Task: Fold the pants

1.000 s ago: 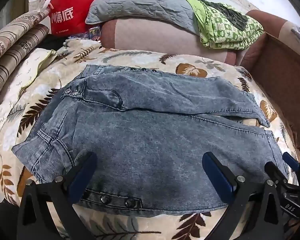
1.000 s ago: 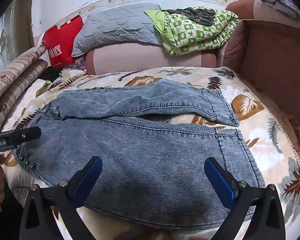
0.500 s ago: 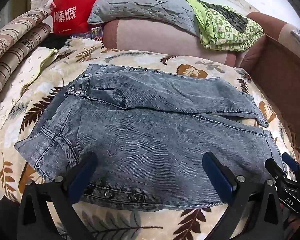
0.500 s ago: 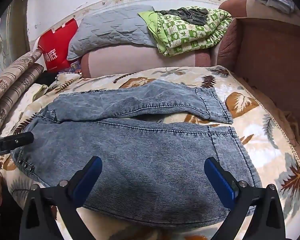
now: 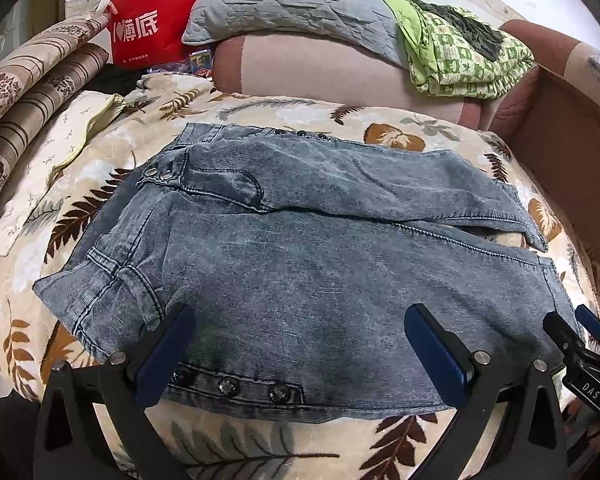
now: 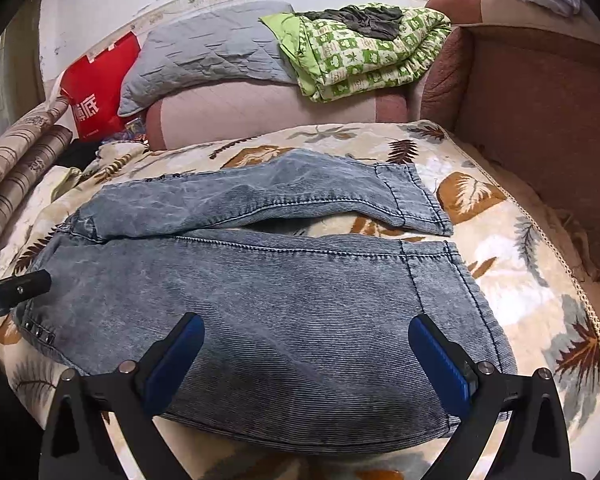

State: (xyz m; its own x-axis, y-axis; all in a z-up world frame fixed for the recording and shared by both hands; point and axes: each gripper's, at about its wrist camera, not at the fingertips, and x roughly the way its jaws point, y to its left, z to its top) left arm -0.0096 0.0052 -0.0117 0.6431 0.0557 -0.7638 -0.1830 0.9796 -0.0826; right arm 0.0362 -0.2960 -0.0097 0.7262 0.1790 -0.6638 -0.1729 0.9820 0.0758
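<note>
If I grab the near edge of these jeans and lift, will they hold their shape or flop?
The jeans will probably flop: they lie limp, wrinkled and following the leaf-print blanket. The denim looks thick, so likely fairly heavy. With both grippers open and apart, the stretch between them would likely sag.

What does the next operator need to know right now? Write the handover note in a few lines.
Left gripper: open, empty, over the near waist end of the pants.
Right gripper: open, empty, over the near leg toward its cuff.
The pants lie flat on the leaf-print blanket, waist to the left, cuffs to the right, the two legs side by side with a small gap near the cuffs.
Done: pants spread out. No fold made yet.
Left: grip the near edge at both ends, probably fold one leg over the other, then fold lengthwise.
</note>
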